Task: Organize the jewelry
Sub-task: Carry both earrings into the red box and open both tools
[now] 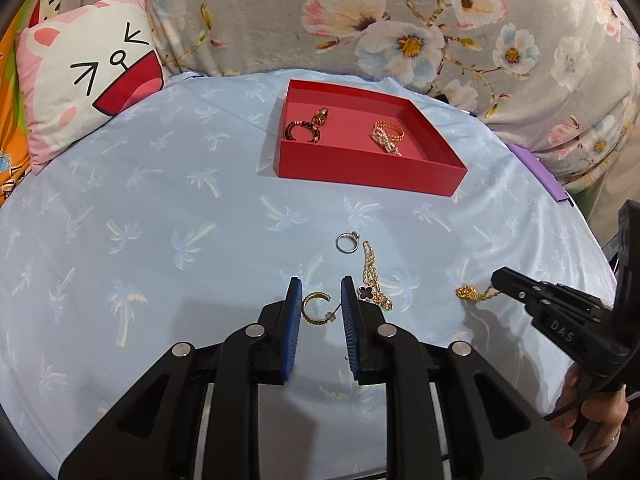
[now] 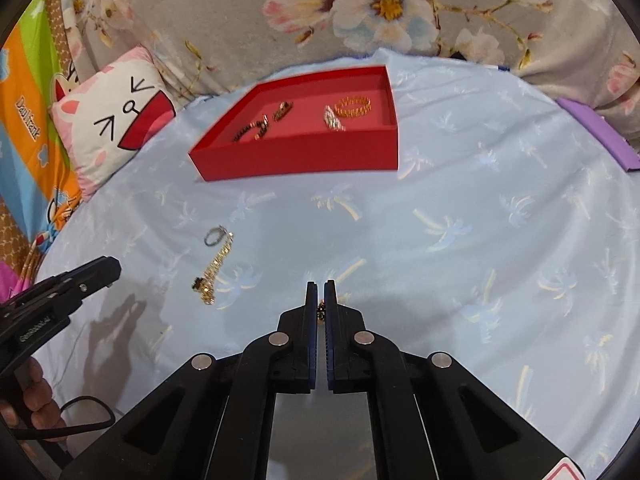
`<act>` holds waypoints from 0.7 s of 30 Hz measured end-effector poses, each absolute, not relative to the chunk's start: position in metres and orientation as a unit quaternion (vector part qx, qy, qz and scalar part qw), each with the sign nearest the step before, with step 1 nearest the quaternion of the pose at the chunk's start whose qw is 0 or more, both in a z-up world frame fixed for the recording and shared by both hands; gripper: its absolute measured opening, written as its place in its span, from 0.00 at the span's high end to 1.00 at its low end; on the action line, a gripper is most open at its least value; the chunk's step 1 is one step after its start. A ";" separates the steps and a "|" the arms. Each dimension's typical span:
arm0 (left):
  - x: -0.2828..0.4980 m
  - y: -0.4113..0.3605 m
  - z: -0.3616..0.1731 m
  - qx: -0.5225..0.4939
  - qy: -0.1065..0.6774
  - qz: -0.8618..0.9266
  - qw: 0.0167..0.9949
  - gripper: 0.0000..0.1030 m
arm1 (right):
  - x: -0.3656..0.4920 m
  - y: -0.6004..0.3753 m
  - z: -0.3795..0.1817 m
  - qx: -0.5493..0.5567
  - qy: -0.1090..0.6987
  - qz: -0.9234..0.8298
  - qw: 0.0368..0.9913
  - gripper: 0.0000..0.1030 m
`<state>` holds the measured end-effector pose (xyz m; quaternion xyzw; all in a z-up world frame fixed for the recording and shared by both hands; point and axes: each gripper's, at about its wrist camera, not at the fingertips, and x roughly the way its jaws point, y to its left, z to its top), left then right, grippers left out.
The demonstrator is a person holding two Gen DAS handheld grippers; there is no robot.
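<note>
Two handheld grippers work over a bed spread with a pale blue palm-print sheet (image 1: 160, 200), sorting loose jewelry into a red tray (image 1: 372, 168) that sits in the upper middle of both views. The tray already holds a dark beaded bracelet (image 1: 300, 128), a small gold piece just beside it, a gold ring-shaped band (image 1: 390, 130) and a pearl strand (image 1: 384, 144).

At the right edge of the left wrist view, the right gripper (image 1: 496, 280) is clenched on a small gold chain (image 1: 470, 293) — a bunched knot of links dangles from its tip, just clear of the sheet. In its own view the right gripper shows only a sliver of gold pinched between the closed blue pads (image 2: 330, 316).

The left gripper (image 1: 320, 300) stands partly parted at lower centre, its pads either side of a gold hoop earring (image 1: 314, 308) that lies on the sheet; the pads do not appear to press it. A silver ring (image 1: 346, 243) and a gold necklace with a dark clover charm (image 1: 374, 280) lie just beyond, right of centre.

The step in hand looks like the pick-up of the chain. The next move likely calls for a carry toward the tray — high enough to clear its near wall, steady enough that the links do not slip — then a release over a bare patch of its floor.
</note>
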<state>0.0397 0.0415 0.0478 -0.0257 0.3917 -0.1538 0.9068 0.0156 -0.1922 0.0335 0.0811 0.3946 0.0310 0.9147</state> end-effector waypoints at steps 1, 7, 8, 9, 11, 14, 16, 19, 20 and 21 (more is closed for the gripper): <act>0.039 0.043 0.050 -0.026 0.389 -0.154 0.908 0.81 | 0.014 -0.192 0.038 0.081 0.390 0.032 0.917 0.98; 0.034 0.048 0.064 -0.028 0.381 -0.157 0.911 0.81 | 0.001 -0.190 0.085 0.077 0.345 0.040 0.935 0.98; 0.033 0.048 0.067 -0.028 0.378 -0.158 0.912 0.81 | 0.000 -0.189 0.090 0.077 0.340 0.043 0.936 0.98; 0.033 0.049 0.070 -0.028 0.376 -0.157 0.913 0.81 | 0.000 -0.189 0.097 0.076 0.334 0.046 0.938 0.98; 0.033 0.050 0.077 -0.026 0.371 -0.160 0.915 0.81 | 0.001 -0.189 0.111 0.072 0.322 0.053 0.942 0.98; 0.039 0.049 0.090 -0.021 0.361 -0.164 0.918 0.81 | 0.010 -0.190 0.127 0.072 0.310 0.066 0.946 0.98; 0.046 0.047 0.100 -0.015 0.351 -0.166 0.921 0.81 | 0.021 -0.192 0.137 0.076 0.304 0.075 0.947 0.98; 0.062 0.040 0.117 -0.004 0.332 -0.169 0.928 0.81 | 0.043 -0.196 0.151 0.078 0.294 0.077 0.950 0.98; 0.069 0.036 0.124 -0.003 0.325 -0.171 0.930 0.81 | 0.050 -0.197 0.155 0.079 0.292 0.076 0.950 0.98; 0.075 0.034 0.128 -0.001 0.320 -0.171 0.932 0.81 | 0.058 -0.197 0.158 0.079 0.290 0.075 0.951 0.98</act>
